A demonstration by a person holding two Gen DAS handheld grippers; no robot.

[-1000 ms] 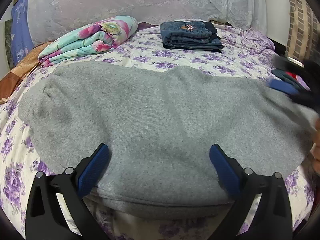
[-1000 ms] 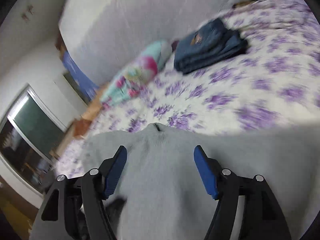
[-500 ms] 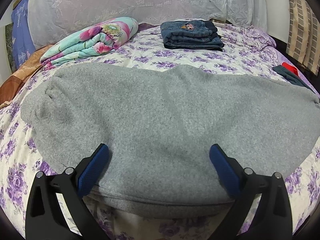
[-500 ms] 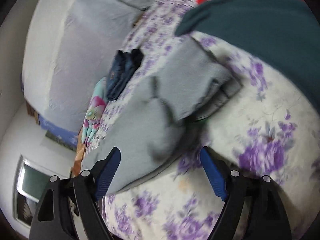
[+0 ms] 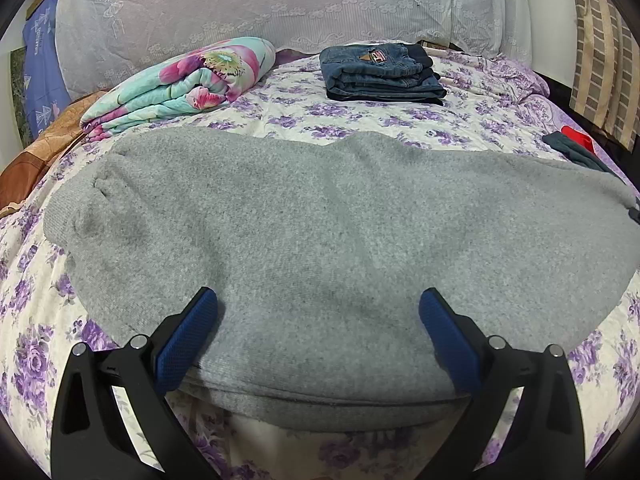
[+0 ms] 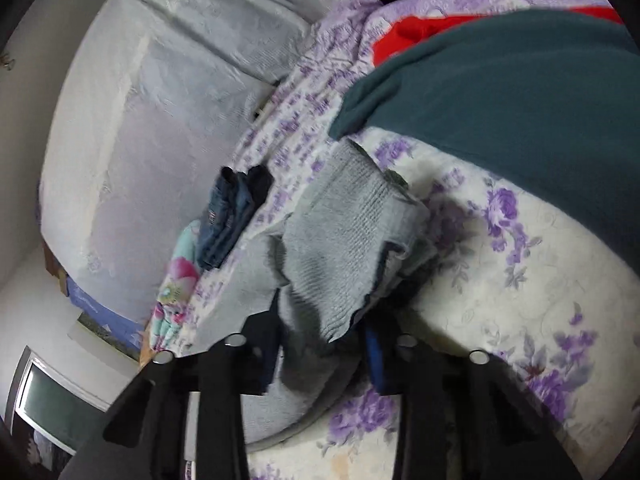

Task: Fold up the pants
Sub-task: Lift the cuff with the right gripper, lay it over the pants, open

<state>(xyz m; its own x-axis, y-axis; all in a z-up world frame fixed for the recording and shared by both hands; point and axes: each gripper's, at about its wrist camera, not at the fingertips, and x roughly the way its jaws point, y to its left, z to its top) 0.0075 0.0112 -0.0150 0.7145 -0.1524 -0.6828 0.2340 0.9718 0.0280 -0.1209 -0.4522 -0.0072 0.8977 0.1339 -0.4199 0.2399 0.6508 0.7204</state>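
Now right claw just closed on pants cuff between its jaws, left claw agape over near hem on bed: end held, ready for folding across.

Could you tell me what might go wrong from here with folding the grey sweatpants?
The right gripper, whose jaws have just been closing, pinches only the ribbed end of the grey sweatpants; it may slip out. The left gripper hangs open, pinning nothing, so the pants might drag across the floral bedsheet.
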